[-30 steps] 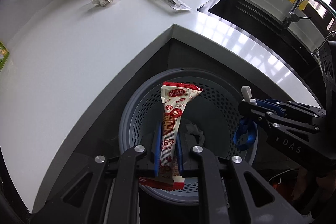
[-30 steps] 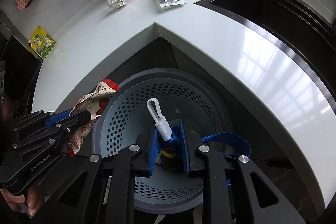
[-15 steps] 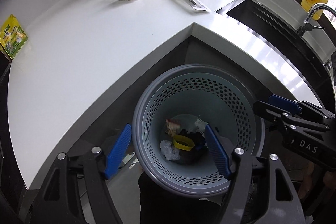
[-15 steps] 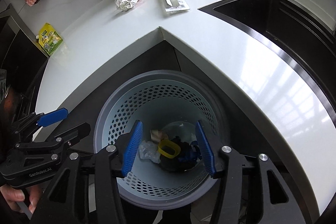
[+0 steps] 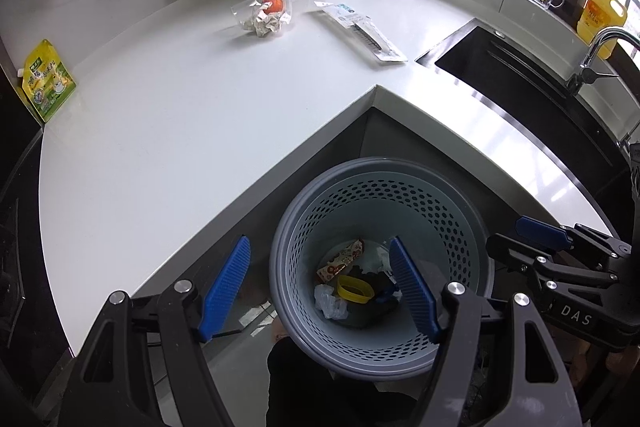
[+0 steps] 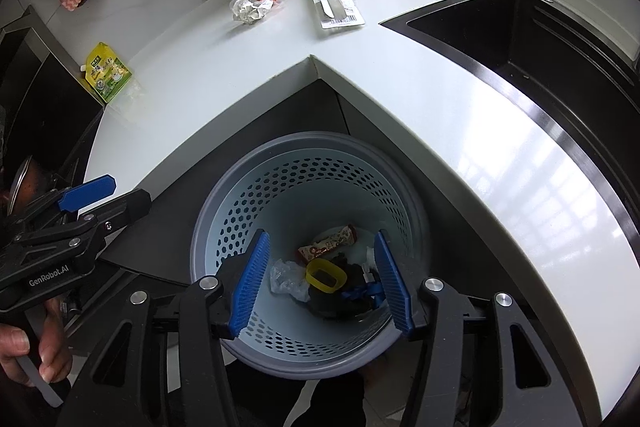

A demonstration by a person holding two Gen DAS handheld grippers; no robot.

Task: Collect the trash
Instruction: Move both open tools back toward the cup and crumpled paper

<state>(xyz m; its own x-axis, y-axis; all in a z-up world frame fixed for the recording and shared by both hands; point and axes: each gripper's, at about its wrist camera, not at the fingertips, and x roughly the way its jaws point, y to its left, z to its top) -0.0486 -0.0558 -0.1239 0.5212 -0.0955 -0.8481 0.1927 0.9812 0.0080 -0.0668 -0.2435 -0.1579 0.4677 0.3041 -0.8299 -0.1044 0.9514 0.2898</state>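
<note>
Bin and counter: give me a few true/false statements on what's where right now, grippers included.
1. The red snack wrapper lies inside the perforated bin. True.
2. The left gripper is clamped on a wrapper. False: its jaws are open with nothing between them.
3. A clear bag of crumpled trash sits on the counter. True.
4. The right gripper holds a blue strap. False: it is open and empty; the blue strap lies in the bin.
5. The green pouch is in the bin. False: it sits at the counter's left edge.
</note>
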